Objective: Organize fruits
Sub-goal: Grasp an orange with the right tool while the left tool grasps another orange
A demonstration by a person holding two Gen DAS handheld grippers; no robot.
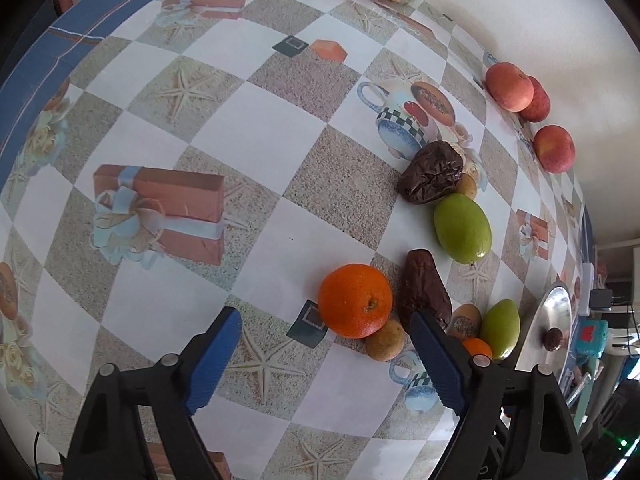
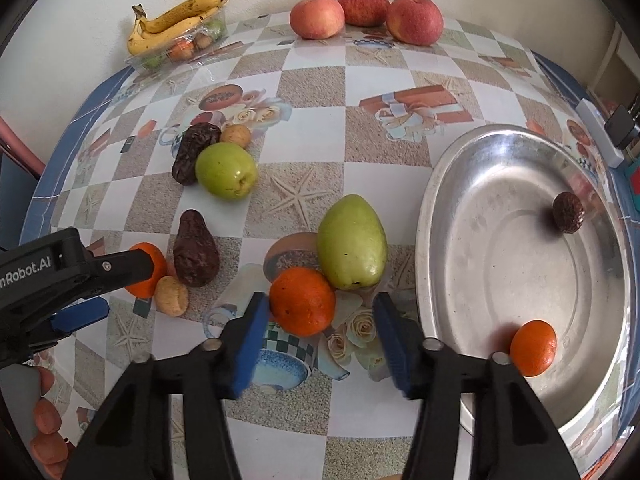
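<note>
Orange (image 2: 302,301) between right claw (image 2: 322,340) pads (agape) | green mango (image 2: 352,242) touching behind

Surface (image 2: 312,92): checkered cloth printed with starfish and gift boxes. Directly on it: three apples (image 2: 366,14) at the far edge, a clear tray (image 2: 176,50) of bananas, scattered oranges (image 2: 302,300), green fruits (image 2: 352,242), dark wrinkled fruits (image 2: 195,250), a metal basin (image 2: 520,264).

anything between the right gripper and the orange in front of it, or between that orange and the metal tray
Nothing visible blocks the right gripper: its open jaws already flank the orange. The green fruit touches the orange's far side, not the approach side. Toward the tray there is only bare tablecloth, then the tray's raised rim to lift over.
</note>
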